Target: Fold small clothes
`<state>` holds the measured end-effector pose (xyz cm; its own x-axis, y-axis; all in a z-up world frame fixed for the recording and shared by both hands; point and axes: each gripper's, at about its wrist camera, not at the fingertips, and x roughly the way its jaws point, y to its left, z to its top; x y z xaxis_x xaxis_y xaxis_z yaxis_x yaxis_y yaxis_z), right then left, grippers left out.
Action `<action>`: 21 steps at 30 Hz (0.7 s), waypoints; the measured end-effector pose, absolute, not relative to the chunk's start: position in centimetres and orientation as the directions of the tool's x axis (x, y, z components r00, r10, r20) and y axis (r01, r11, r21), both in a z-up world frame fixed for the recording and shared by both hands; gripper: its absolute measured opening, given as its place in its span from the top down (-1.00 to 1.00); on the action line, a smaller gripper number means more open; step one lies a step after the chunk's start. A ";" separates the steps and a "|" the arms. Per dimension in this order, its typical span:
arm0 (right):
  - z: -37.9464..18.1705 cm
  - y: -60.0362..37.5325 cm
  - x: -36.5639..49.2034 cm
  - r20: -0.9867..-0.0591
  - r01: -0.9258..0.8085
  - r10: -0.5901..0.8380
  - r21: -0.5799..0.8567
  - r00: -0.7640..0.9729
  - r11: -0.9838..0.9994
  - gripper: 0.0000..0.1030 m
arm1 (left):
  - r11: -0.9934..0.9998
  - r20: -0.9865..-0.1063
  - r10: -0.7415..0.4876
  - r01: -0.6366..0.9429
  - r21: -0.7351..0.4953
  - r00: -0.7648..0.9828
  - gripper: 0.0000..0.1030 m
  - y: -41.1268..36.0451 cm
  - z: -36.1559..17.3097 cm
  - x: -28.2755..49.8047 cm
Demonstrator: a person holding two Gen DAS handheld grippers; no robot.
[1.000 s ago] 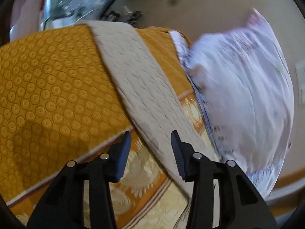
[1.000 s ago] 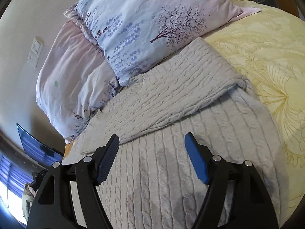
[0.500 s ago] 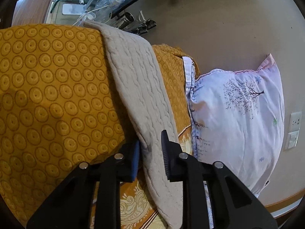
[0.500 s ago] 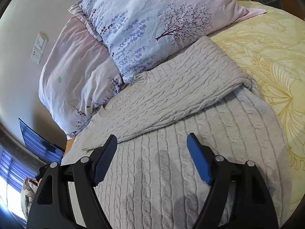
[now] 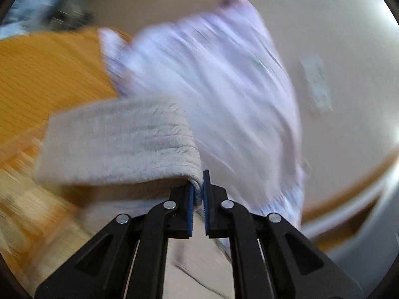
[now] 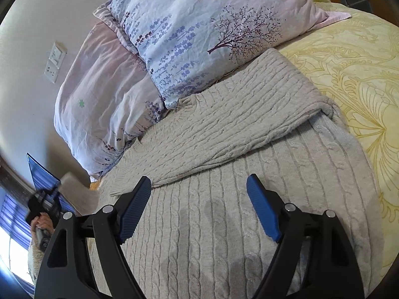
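A beige cable-knit sweater (image 6: 224, 224) lies on the bed, with one sleeve (image 6: 237, 124) folded across its body. My right gripper (image 6: 199, 191) is open and empty just above the sweater's body. In the blurred left wrist view, my left gripper (image 5: 198, 189) is shut on the other sleeve (image 5: 119, 142) and holds it lifted off the bed. The left gripper also shows at the far left of the right wrist view (image 6: 46, 204).
Two floral pillows (image 6: 199, 30) lean on the wall behind the sweater. A yellow patterned bedspread (image 6: 361, 79) lies to the right, an orange one (image 5: 45, 74) to the left. A wall switch (image 6: 55, 61) is at the upper left.
My left gripper closed on the sweater sleeve and lifted it, swinging toward the pillows. The right gripper stayed open and barely moved.
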<state>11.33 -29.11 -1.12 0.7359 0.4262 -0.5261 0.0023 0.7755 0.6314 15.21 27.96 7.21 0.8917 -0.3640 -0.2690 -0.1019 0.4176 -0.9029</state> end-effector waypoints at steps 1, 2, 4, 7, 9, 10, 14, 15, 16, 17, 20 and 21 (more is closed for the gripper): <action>-1.1 -29.1 11.3 -0.525 0.002 0.427 0.632 0.736 0.775 -0.56 | 0.422 -0.248 -0.418 -0.055 -0.905 0.874 0.89 25.5 7.7 16.0; -1.1 -29.1 11.3 -0.523 0.002 0.427 0.634 0.738 0.774 -0.56 | 0.424 -0.230 -0.466 -0.012 -0.906 0.854 0.89 23.1 8.0 16.8; -1.1 -29.2 11.2 -0.520 0.002 0.426 0.636 0.740 0.772 -0.56 | 0.426 -0.216 -0.549 0.048 -0.903 0.807 0.89 18.5 8.0 18.1; -1.1 -29.2 11.2 -0.523 0.008 0.423 0.635 0.740 0.772 -0.56 | 0.422 -0.241 -0.665 0.090 -0.902 0.707 0.89 11.6 6.4 20.0; -1.0 -29.0 11.4 -0.546 0.016 0.417 0.621 0.727 0.784 -0.56 | 0.431 -0.295 -0.714 0.066 -0.900 0.635 0.88 7.9 4.6 21.1; -0.9 -28.9 11.5 -0.555 0.016 0.418 0.615 0.720 0.789 -0.56 | 0.452 -0.347 -0.738 0.042 -0.891 0.579 0.85 5.8 3.3 21.8; 0.1 -28.6 11.8 -0.592 -0.001 0.437 0.593 0.678 0.805 -0.56 | 0.550 -0.499 -0.753 -0.005 -0.835 0.429 0.26 2.1 -0.1 22.3; 0.7 -28.6 11.8 -0.594 -0.014 0.439 0.584 0.674 0.812 -0.56 | 0.552 -0.500 -0.764 0.012 -0.834 0.407 0.06 2.4 -0.1 21.8; 1.3 -28.5 11.8 -0.595 -0.027 0.441 0.575 0.672 0.817 -0.56 | 0.546 -0.488 -0.769 0.026 -0.837 0.413 0.01 3.1 0.2 21.2; 2.0 -28.2 12.0 -0.596 -0.048 0.444 0.561 0.669 0.826 -0.56 | 0.541 -0.471 -0.768 0.046 -0.840 0.434 -0.04 4.2 0.8 20.5; 4.7 -25.9 12.9 -0.597 -0.171 0.461 0.477 0.657 0.862 -0.50 | 0.586 -0.468 -0.704 0.066 -0.807 0.533 -0.05 8.4 2.6 17.9; 5.7 -24.1 13.4 -0.602 -0.237 0.466 0.423 0.648 0.875 -0.46 | 0.619 -0.489 -0.658 0.042 -0.784 0.573 -0.05 9.9 2.8 17.3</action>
